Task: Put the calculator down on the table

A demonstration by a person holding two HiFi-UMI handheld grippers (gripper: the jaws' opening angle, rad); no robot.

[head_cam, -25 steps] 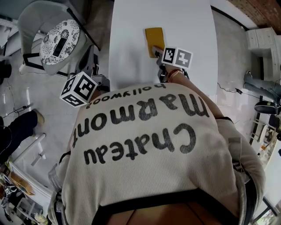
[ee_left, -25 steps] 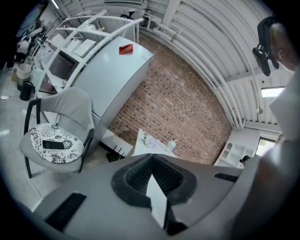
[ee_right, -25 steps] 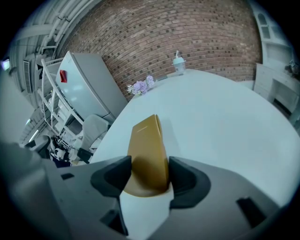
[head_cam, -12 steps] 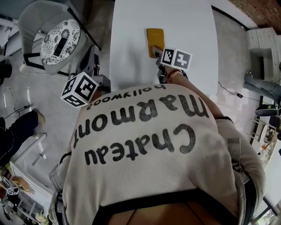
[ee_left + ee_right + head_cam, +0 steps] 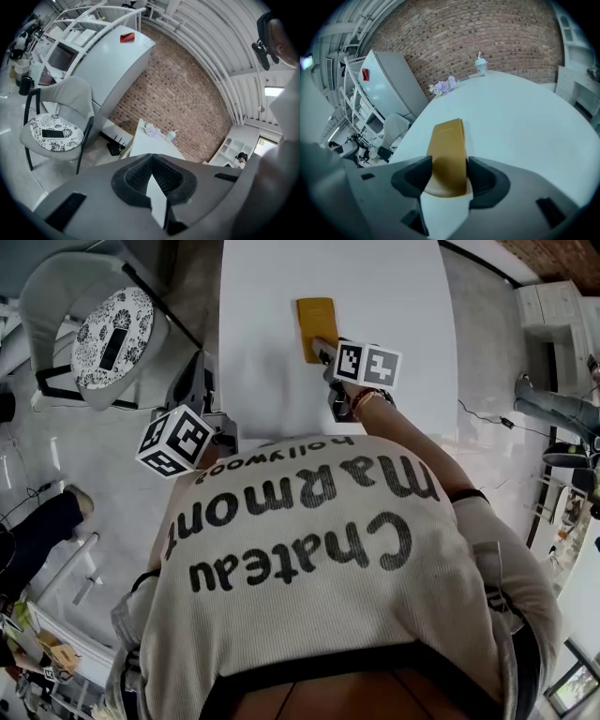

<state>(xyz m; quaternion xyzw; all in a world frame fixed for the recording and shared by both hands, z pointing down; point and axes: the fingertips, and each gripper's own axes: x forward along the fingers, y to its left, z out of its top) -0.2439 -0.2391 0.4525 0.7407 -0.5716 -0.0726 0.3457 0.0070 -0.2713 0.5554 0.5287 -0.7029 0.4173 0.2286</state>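
Note:
A flat yellow calculator [image 5: 316, 324] is over the white table [image 5: 281, 277], near its middle. My right gripper [image 5: 323, 351] holds its near end. In the right gripper view both dark pads press the calculator [image 5: 447, 150] from either side, so the right gripper [image 5: 446, 176] is shut on it. The calculator's far end points away, low over the table [image 5: 525, 117]; I cannot tell whether it touches. My left gripper [image 5: 204, 395] hangs off the table's left edge. In the left gripper view the left gripper [image 5: 151, 164] is shut with nothing in it.
A grey chair [image 5: 103, 334] with a patterned cushion and a dark phone [image 5: 111, 337] stands left of the table. At the table's far end are flowers [image 5: 443, 86] and a small bottle [image 5: 480, 63]. White shelving [image 5: 553, 320] is at the right.
The head view has shifted a little. The right gripper and the calculator keep the same place on the table, and the left gripper stays beside the table edge.

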